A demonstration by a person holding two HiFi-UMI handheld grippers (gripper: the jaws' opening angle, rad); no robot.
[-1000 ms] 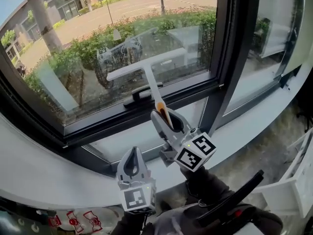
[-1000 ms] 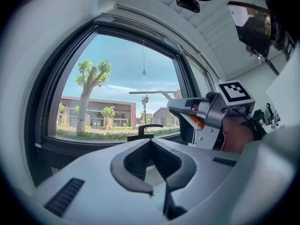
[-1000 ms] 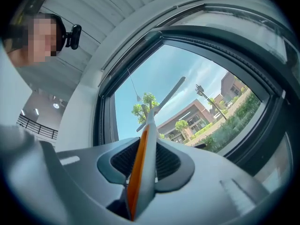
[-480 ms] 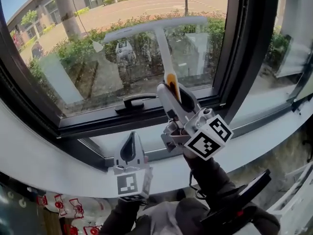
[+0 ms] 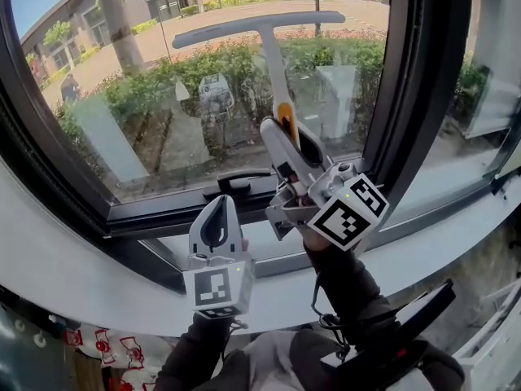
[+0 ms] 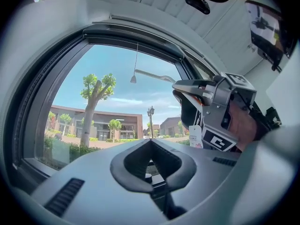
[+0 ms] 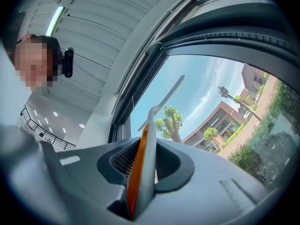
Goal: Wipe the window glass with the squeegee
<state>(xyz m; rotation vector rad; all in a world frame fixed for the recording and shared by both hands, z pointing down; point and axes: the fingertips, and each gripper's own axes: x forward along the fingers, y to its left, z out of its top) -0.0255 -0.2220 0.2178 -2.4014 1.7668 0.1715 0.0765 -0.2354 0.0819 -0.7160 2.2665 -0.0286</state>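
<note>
The lower end of the squeegee (image 5: pixel 274 63) handle is disappearing between the jaws of the right hand-held gripper (image 5: pixel 282 135), so its butt is lying out of sight. Whether its blade is touching the window glass (image 5: pixel 146 137) is not showing in any view. That gripper's marker cube (image 5: pixel 348 212) is covering most of the hand behind it in the head view. The window frame (image 5: pixel 404 96) is running off the picture's edges. The print on the white tag (image 6: pixel 195 136) is coming out too small to read.

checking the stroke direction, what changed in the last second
The right gripper lifted the squeegee up the glass: its blade went from just above the window handle to much higher up. Its jaws stay shut on the squeegee's handle. The left gripper stays low by the sill, jaws shut and empty.
</note>
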